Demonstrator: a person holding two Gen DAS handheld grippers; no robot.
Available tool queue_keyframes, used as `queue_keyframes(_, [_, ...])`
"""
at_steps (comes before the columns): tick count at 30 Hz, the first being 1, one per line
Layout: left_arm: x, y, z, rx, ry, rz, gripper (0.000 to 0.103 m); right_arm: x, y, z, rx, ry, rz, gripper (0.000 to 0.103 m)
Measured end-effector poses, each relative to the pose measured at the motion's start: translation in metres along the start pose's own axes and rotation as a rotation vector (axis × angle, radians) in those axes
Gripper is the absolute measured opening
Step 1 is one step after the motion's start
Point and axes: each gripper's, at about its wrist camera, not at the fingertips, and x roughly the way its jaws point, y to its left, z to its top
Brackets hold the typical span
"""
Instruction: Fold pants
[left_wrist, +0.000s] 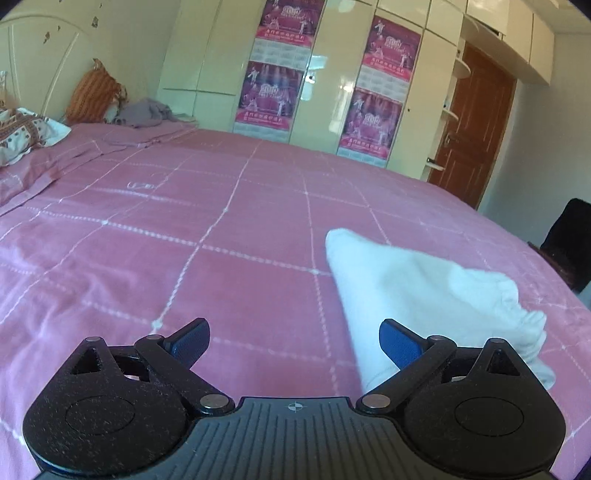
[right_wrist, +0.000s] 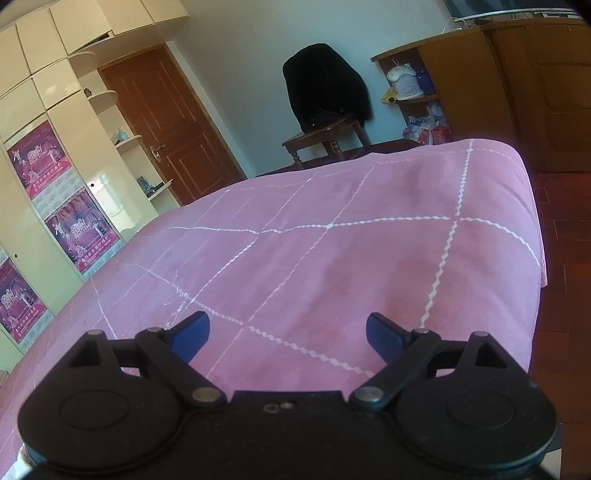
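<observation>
White pants (left_wrist: 424, 291) lie folded in a compact bundle on the pink checked bedspread (left_wrist: 184, 240), right of centre in the left wrist view, the gathered waistband at the bundle's right end. My left gripper (left_wrist: 294, 345) is open just above the bed. Its right blue pad (left_wrist: 399, 345) overlaps the near edge of the pants and nothing sits between the jaws. My right gripper (right_wrist: 288, 338) is open over bare bedspread (right_wrist: 332, 258) near the bed's corner, holding nothing. No pants appear in the right wrist view.
Pillows (left_wrist: 92, 92) and a grey cloth (left_wrist: 144, 112) lie at the headboard end. A cream wardrobe with pink posters (left_wrist: 273, 66) and a brown door (left_wrist: 476, 125) stand behind the bed. A chair with a black garment (right_wrist: 325, 96) and wooden shelves (right_wrist: 417, 85) are beyond the bed's foot.
</observation>
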Motion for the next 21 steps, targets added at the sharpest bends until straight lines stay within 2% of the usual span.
queue_keyframes(2, [0.002,0.000,-0.014,0.022,0.026,-0.018,0.098,0.002,0.005,-0.002,-0.022,0.004,-0.007,0.092])
queue_keyframes(4, [0.012,-0.018,-0.023,0.064,0.050,-0.042,0.098,0.002,0.010,-0.003,-0.044,0.008,-0.014,0.092])
queue_keyframes(6, [0.035,-0.038,-0.014,0.098,0.075,-0.059,0.098,0.002,0.014,-0.005,-0.067,0.012,-0.018,0.092])
queue_keyframes(9, [0.060,-0.051,-0.013,0.164,0.125,-0.028,0.097,0.001,0.018,-0.006,-0.090,0.021,-0.020,0.092])
queue_keyframes(12, [0.063,-0.045,-0.004,0.125,0.071,0.001,0.097,-0.003,0.021,-0.007,-0.112,0.024,-0.005,0.092])
queue_keyframes(15, [0.070,-0.035,-0.010,0.091,0.093,-0.011,0.098,-0.006,0.027,-0.009,-0.139,0.048,0.029,0.090])
queue_keyframes(16, [0.071,-0.037,-0.014,0.114,0.093,-0.008,0.098,-0.008,0.032,-0.010,-0.153,0.078,0.053,0.081])
queue_keyframes(17, [0.072,-0.040,-0.017,0.130,0.092,-0.003,0.098,-0.011,0.042,-0.014,-0.172,0.130,0.125,0.075])
queue_keyframes(19, [0.071,-0.040,-0.017,0.120,0.076,-0.001,0.097,-0.028,0.072,-0.032,-0.212,0.225,0.323,0.075])
queue_keyframes(20, [0.065,-0.038,-0.018,0.099,0.034,-0.015,0.088,-0.037,0.088,-0.042,-0.236,0.251,0.394,0.079])
queue_keyframes(21, [0.060,-0.038,-0.018,0.088,0.005,-0.033,0.085,-0.044,0.104,-0.053,-0.248,0.288,0.454,0.082])
